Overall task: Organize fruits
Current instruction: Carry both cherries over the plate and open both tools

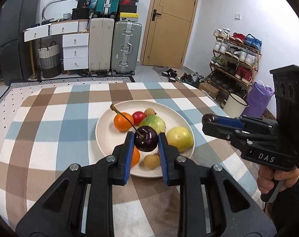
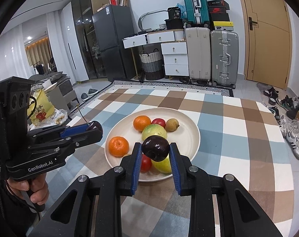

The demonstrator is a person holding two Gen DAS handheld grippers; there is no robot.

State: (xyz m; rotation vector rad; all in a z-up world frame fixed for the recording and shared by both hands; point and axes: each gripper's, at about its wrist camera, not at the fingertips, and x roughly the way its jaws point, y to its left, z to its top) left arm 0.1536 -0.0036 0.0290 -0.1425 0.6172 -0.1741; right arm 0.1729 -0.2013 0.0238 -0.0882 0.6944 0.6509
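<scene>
Left gripper [image 1: 145, 141] is clamped on a stemmed cherry [image 1: 145, 140]; right gripper [image 2: 155, 148] is clamped on a stemless cherry [image 2: 155, 147]. Both hover over the plate [image 1: 104, 130] of oranges, tomatoes and green fruit. We'd keep the squeeze light, carry level, and mind that stem [image 1: 123, 116].

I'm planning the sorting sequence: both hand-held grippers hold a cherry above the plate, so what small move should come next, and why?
Probably carry one cherry clear of the plate first. The left hand-held gripper is shut on the stemmed cherry and the right hand-held gripper on the stemless cherry, both hanging over piled fruit, with no second container in view.
</scene>
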